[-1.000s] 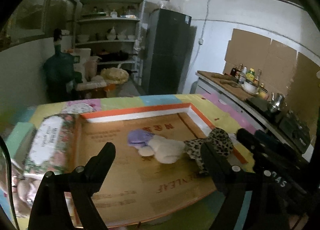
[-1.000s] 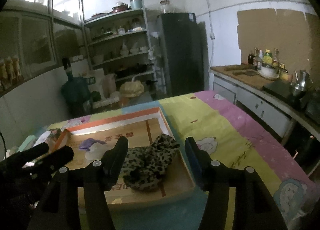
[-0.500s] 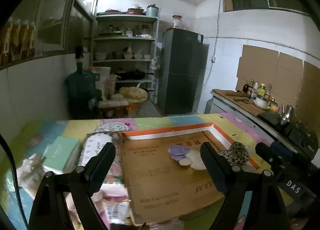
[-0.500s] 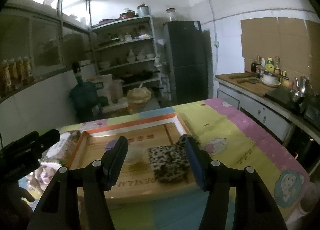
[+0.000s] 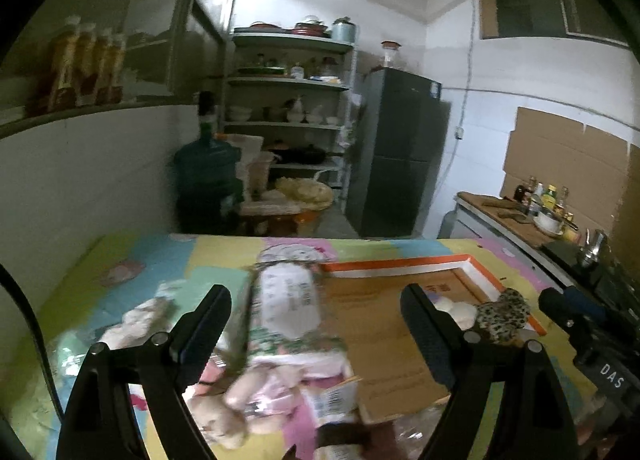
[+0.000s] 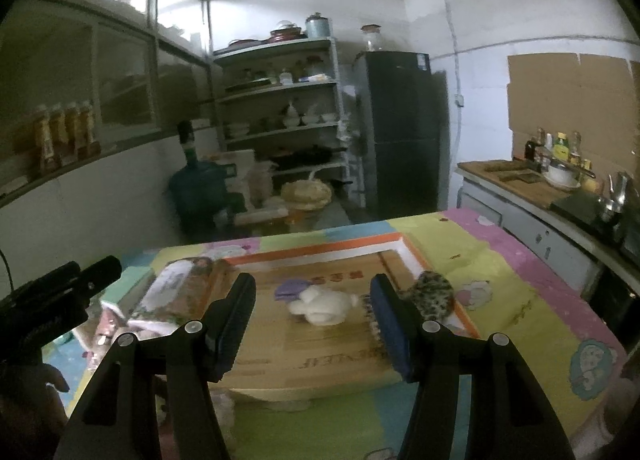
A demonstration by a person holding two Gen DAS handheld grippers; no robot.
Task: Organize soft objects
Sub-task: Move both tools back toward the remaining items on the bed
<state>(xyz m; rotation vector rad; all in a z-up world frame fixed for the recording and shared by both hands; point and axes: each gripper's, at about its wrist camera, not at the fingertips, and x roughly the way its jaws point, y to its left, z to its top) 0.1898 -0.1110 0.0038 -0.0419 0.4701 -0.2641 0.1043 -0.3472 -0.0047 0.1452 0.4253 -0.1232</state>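
A flat cardboard box [image 6: 320,356] with an orange and white rim lies on the table. In it are a white plush toy [image 6: 324,304], a purple soft piece [image 6: 292,287] and a leopard-print soft thing [image 6: 434,288] against the right rim. My right gripper [image 6: 312,316] hangs open in front of the box, holding nothing. My left gripper [image 5: 316,324] is open too, above a floral wrapped pack [image 5: 286,300] left of the box [image 5: 384,324]. Pink plush toys [image 5: 256,384] lie blurred under it. The leopard thing [image 5: 504,312] and white toy [image 5: 456,310] show at the right there.
A colourful patchwork cloth [image 6: 500,284] covers the table. A green packet [image 6: 132,280] lies beside the floral pack [image 6: 176,288]. Behind stand a water jug [image 6: 200,188], shelves [image 6: 280,100] and a dark fridge [image 6: 404,128]; a counter [image 6: 532,184] with bottles runs along the right wall.
Both grippers have drawn back from the box and risen a little. The left view has swung left, from the box onto the floral pack and pink toys. The leopard thing stays in the box.
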